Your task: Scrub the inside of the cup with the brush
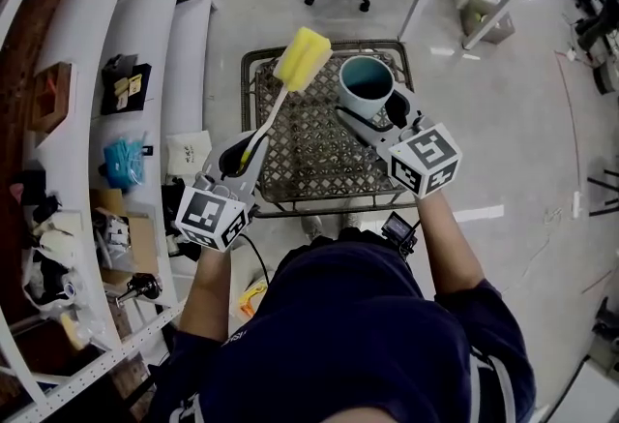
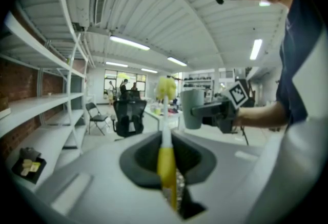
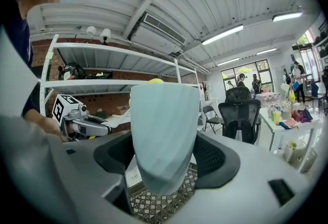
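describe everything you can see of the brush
The brush has a blocky yellow sponge head, a thin white stem and a yellow handle, plastic by the look. The left tool is shut on the handle and holds the brush in the air over the mesh table, pointing forward, away from the person. Its head sits just left of the cup, near the rim but outside it. Only the tool appears to touch it.

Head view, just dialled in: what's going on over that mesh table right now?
A person holds two grippers over a metal lattice table. The left gripper is shut on the handle of a yellow sponge-headed brush; the right gripper is shut on a pale blue-grey cup, mouth up. The sponge head is beside the cup's rim, not inside, so scrubbing has not begun.
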`<move>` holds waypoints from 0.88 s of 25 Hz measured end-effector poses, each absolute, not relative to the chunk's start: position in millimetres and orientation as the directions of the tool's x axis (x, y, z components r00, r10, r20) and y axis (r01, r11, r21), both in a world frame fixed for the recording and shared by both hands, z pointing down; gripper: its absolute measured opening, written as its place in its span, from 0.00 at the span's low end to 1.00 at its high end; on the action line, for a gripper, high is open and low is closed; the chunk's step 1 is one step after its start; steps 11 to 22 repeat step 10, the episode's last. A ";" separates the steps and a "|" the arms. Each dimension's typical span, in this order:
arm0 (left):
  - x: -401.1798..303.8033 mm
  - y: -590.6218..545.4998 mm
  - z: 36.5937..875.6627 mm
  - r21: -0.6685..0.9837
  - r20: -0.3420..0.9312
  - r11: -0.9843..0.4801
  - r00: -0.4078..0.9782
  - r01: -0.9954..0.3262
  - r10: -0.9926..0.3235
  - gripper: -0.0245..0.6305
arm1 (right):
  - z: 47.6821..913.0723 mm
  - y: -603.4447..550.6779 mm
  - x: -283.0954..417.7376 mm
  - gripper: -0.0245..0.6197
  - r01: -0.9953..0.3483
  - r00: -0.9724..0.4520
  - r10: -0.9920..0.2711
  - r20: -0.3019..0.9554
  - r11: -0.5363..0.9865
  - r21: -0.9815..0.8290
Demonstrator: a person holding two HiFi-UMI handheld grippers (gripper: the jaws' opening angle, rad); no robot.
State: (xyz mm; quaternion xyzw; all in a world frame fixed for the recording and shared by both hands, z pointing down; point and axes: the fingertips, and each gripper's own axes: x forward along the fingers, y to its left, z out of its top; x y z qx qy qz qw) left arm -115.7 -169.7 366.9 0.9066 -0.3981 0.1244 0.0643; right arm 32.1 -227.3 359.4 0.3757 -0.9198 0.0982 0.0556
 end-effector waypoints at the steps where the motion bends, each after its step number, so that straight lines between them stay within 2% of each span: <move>1: -114.4 -169.7 368.5 0.024 0.276 -0.676 0.654 -0.737 -0.704 0.08 | 360.1 -227.1 32.3 0.59 -0.702 -0.711 -0.680 0.179 0.698 -0.138; 22: -115.0 -172.4 378.3 0.042 0.278 -0.673 0.655 -0.739 -0.702 0.08 | 366.2 -225.7 28.8 0.59 -0.701 -0.712 -0.676 0.192 0.699 -0.138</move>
